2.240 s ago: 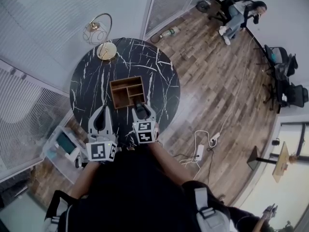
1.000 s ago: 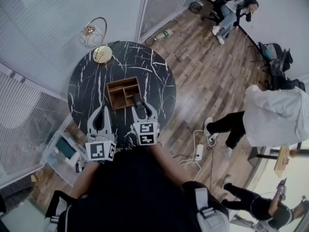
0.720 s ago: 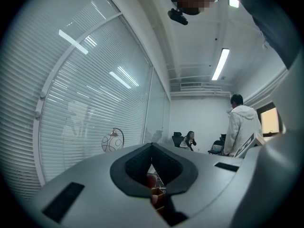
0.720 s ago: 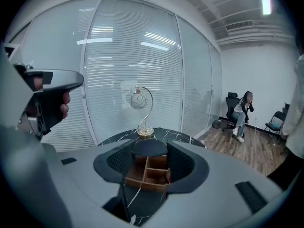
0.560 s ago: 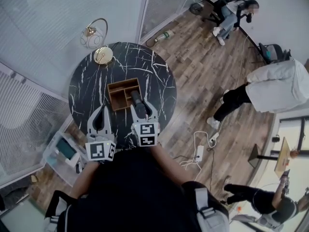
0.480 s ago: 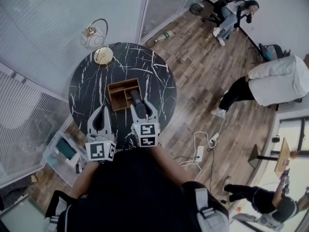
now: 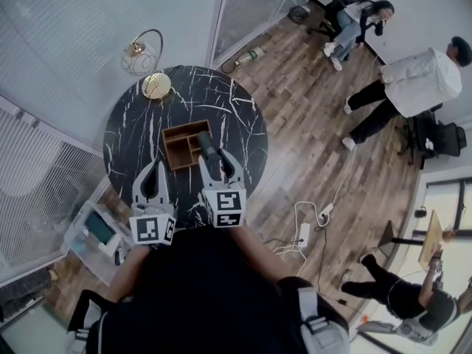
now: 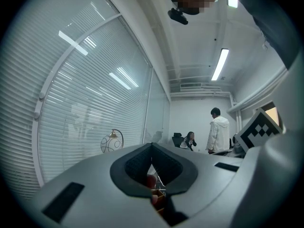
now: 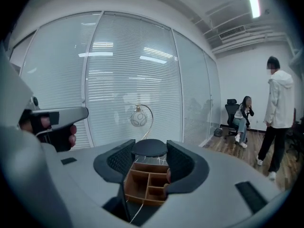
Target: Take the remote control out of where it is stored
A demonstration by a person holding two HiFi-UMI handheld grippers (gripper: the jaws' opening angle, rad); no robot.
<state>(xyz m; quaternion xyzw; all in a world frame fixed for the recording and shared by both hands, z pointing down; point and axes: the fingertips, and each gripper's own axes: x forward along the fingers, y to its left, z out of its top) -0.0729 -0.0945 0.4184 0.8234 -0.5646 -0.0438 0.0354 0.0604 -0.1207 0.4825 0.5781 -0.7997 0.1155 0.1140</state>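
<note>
Left gripper [image 7: 153, 172] sits over the near edge of the round black marble table [image 7: 125, 135]. Its own view shows the jaws closed tip to tip with nothing between them, just the hollow behind the tips. I read it as fully closed and empty.

The lamp [image 7: 151, 72] stands on the far-left rim of the table, gold base with a wire globe hanging from the arc. It's well apart from both grippers.

The wooden box [image 7: 181, 140] is mid-table, an open-top divider tray. The compartments I can see from the right gripper view look empty.

The remote [image 7: 207, 151] is out of the box. It's a dark bar clamped in the right gripper [image 7: 212, 161], running lengthwise along the jaws. From the head view its far end overlaps the box's near-right corner. In the right gripper view its rounded end [image 9: 149, 147] sits between the jaw tips, with the box [image 9: 142, 184] visible lower in the gap. Jaws are open only as wide as the remote, with the pads [image 9: 119, 160] pressed on both of its sides.

Far right on the wood floor, one person is seated in a chair [image 7: 358, 17] and one is standing in a white jacket [image 7: 413, 80]. Both are well clear of the table.
</note>
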